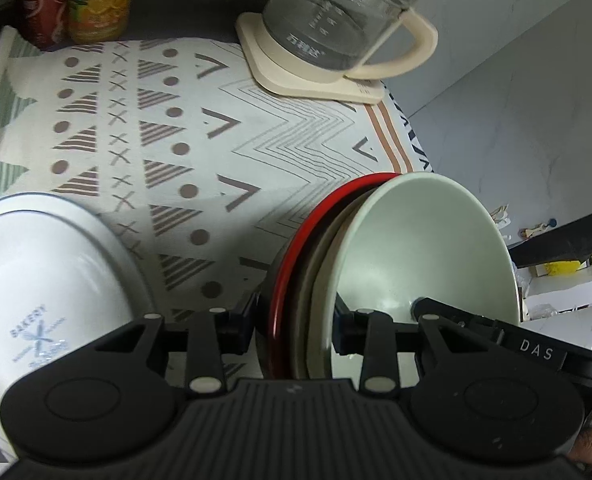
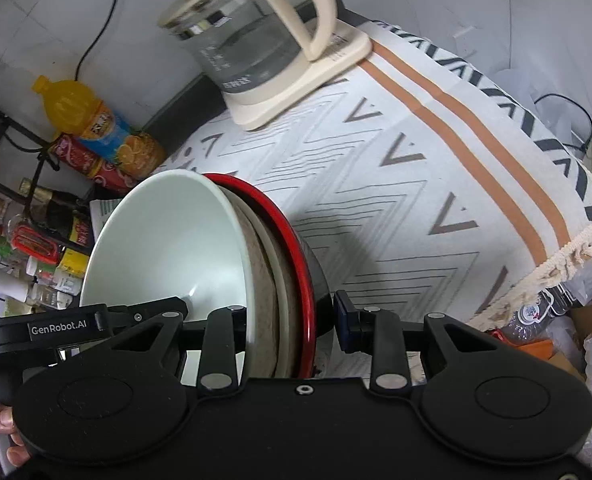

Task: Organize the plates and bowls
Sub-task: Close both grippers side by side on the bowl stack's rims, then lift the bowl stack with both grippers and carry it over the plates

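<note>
A nested stack of bowls is held between both grippers above the patterned tablecloth (image 1: pixel 223 128): a pale green bowl (image 1: pixel 424 248) innermost, a beige bowl (image 1: pixel 320 264) around it and a red-rimmed black bowl (image 1: pixel 296 240) outermost. My left gripper (image 1: pixel 296 328) is shut on one side of the stack's rims. My right gripper (image 2: pixel 279 320) is shut on the opposite side; the green bowl (image 2: pixel 167 248) and the red rim (image 2: pixel 291 240) show there. A white bowl printed "BAKERY" (image 1: pixel 43 280) sits on the cloth at the lower left.
A glass kettle with a cream handle (image 1: pixel 336 20) stands on its base at the back of the table (image 2: pixel 255 32). Drink bottles (image 1: pixel 95 0) stand at the back left corner. A rack of bottles and jars (image 2: pixel 35 240) is beside the table. The cloth's fringed edge (image 2: pixel 568 256) hangs at the right.
</note>
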Available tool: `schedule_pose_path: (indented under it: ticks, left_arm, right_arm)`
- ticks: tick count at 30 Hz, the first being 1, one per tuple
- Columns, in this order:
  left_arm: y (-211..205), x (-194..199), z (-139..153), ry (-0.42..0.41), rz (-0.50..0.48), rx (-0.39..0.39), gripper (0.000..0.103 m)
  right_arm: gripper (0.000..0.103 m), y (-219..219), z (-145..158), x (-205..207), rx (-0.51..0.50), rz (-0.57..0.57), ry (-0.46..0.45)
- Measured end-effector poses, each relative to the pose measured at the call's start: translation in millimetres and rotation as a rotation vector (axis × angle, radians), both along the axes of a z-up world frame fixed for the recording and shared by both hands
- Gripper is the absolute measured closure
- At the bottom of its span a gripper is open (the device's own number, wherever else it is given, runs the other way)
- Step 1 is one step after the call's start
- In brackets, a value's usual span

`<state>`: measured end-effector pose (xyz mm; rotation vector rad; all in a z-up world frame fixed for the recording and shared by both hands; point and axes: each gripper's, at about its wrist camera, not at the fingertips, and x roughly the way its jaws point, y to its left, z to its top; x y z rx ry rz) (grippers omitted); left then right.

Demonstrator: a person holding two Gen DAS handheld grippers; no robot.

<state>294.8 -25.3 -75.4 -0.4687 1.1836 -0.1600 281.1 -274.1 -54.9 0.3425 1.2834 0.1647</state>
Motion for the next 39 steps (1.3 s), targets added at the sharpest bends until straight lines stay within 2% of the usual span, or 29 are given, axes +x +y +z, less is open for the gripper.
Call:
schedule_pose_path:
  ticks: [16,39]
  left_arm:
    - [69,-31,20,-0.054,0.050,0.017,0.068]
    - [152,-62,17,-0.046,0.182,0.008,0.068]
  right_arm:
    - [0.072,74,13,-10,0.028,0.040,-0.032]
    - [0.072,159,3,-9,0.039,0.144,-0.011]
